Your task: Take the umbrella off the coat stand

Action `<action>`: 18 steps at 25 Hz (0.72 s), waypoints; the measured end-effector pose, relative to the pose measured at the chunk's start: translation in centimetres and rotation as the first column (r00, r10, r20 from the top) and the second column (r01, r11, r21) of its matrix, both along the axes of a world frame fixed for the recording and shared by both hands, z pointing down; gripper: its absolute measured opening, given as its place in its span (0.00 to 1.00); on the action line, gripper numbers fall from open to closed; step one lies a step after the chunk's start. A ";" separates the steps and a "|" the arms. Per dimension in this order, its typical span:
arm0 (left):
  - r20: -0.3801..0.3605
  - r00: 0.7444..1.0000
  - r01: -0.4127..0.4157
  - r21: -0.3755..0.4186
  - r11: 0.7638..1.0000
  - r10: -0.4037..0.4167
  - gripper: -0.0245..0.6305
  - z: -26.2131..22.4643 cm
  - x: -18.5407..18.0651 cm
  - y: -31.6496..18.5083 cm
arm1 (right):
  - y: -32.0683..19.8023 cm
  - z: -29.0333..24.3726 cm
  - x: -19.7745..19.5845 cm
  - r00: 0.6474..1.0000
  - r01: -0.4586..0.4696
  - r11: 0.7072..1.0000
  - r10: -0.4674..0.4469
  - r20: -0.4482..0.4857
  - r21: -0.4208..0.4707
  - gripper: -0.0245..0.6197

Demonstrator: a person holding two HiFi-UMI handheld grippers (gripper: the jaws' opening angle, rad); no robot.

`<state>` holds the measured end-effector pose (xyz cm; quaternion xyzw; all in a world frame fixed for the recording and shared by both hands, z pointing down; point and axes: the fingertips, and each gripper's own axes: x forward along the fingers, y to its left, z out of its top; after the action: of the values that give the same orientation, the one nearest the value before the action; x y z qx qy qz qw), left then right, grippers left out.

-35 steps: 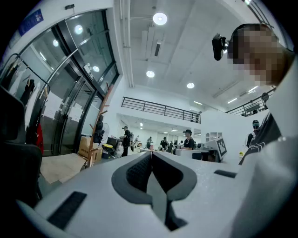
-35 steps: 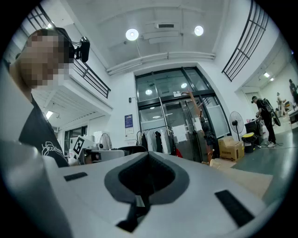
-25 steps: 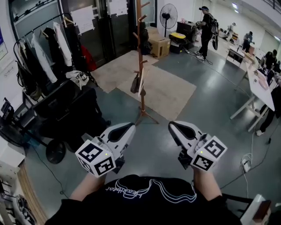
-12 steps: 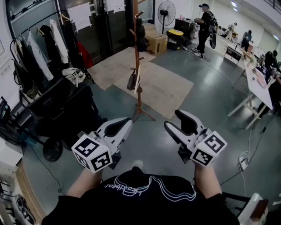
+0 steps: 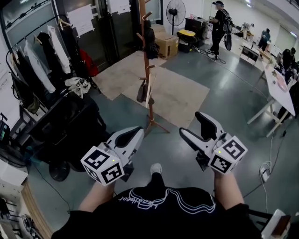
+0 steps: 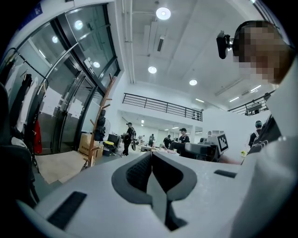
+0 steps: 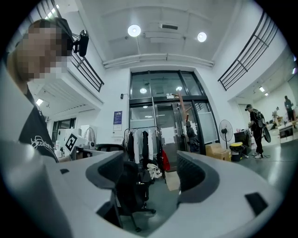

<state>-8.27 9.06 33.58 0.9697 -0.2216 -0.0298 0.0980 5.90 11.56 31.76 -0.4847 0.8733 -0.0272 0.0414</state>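
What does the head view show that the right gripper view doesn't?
Only the head view: the person's shoe on the grey floor, and the shut jaws of the left gripper. Only the right gripper view: the ceiling lights and a blue wall sign. Both: the right gripper, its jaws opening with nothing between them, the coat stand, the hanging clothes and the pedestal fan.

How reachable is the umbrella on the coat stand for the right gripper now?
Probably not yet. The right gripper, jaws opening and empty, is well short of the coat stand, with only bare floor between; nothing blocks a step closer.
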 end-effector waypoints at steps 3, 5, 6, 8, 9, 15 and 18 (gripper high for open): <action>-0.001 1.000 0.001 -0.005 1.000 -0.001 0.05 0.5 0.7 -3.7 | -3.7 0.5 1.0 1.000 -0.009 1.000 0.009 -0.011 -0.007 0.59; 0.004 1.000 0.003 -0.015 1.000 -0.003 0.05 0.9 1.2 -6.5 | -6.5 0.5 1.6 1.000 -0.011 1.000 0.011 -0.010 -0.013 0.59; 0.007 1.000 0.006 -0.023 1.000 -0.005 0.05 1.1 1.5 -7.9 | -8.0 0.5 1.8 1.000 -0.012 1.000 0.011 -0.008 -0.015 0.59; 0.008 1.000 0.009 -0.031 0.999 -0.009 0.05 1.2 2.0 -11.0 | -10.9 0.3 2.4 1.000 -0.013 1.000 0.013 -0.010 -0.015 0.60; 0.007 1.000 0.009 -0.033 0.999 -0.009 0.05 1.3 2.4 -12.6 | -12.4 0.3 2.7 1.000 -0.012 1.000 0.012 -0.013 -0.016 0.61; 0.009 1.000 0.022 -0.070 0.997 -0.021 0.05 2.1 4.2 -22.4 | -21.7 0.6 4.8 1.000 -0.009 0.999 0.008 -0.027 -0.033 0.63; -0.001 0.999 0.036 -0.096 0.995 -0.036 0.05 2.2 5.0 -26.7 | -25.9 0.9 5.8 1.000 -0.011 0.999 0.010 -0.020 -0.049 0.63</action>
<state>-3.29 -17.65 35.82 0.9597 -0.2403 -0.0219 0.1444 11.72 -14.35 32.64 -0.4905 0.8701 -0.0436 0.0210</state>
